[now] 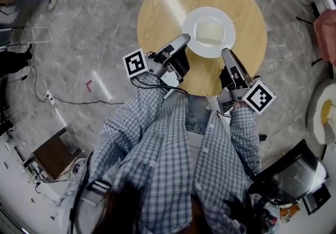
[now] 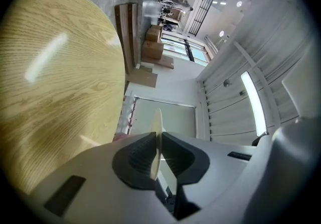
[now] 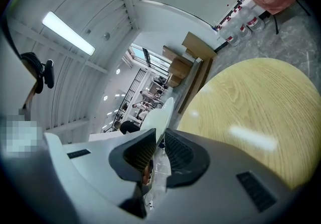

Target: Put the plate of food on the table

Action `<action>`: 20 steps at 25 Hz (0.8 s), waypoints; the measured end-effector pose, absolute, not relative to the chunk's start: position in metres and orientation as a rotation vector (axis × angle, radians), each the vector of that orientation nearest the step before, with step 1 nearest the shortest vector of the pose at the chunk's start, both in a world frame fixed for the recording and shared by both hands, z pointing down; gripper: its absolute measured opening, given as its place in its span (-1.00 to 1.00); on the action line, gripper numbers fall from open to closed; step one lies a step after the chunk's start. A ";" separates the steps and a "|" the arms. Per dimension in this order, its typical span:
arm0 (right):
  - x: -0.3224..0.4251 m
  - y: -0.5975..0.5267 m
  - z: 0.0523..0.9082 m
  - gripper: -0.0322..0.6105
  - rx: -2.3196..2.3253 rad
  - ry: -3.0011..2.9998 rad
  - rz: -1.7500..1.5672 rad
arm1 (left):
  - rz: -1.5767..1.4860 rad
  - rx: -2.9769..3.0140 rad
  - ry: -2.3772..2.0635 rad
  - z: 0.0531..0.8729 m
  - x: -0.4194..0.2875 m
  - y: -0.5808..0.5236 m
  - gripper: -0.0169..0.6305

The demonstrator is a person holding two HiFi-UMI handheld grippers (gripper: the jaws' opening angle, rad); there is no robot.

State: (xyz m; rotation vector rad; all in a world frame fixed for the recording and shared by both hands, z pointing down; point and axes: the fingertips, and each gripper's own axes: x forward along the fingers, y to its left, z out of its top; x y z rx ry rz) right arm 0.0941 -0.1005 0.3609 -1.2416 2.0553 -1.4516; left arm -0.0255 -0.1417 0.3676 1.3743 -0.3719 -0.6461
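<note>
The plate of food (image 1: 192,18) is clamped by its near rim between both pairs of jaws, over the round wooden table (image 1: 163,2). A pale yellow block of food (image 1: 209,32) lies in its middle, ahead of both sets of fingertips.

The left gripper (image 1: 183,38) is closed on the plate's near-left edge. In the left gripper view its ribbed dark pads (image 2: 138,155) stand only a narrow slit apart, and the thin white rim (image 2: 157,122) runs edge-on through that slit and out past the tips, pressed from both sides. The tabletop (image 2: 50,77) fills the space to the left of those jaws.

The right gripper (image 1: 227,52) is closed on the near-right edge in the same way. Its pads (image 3: 135,150) pinch the rim, and the plate's white surface (image 3: 158,117) rises beyond the tips, with the tabletop (image 3: 251,102) to their right.

Whether the plate's underside touches the wood cannot be told.
</note>
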 end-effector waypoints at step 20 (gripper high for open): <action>0.104 -0.094 0.409 -0.71 -1.264 2.042 -1.561 | -0.573 1.351 -0.444 0.415 -0.015 -0.134 -0.84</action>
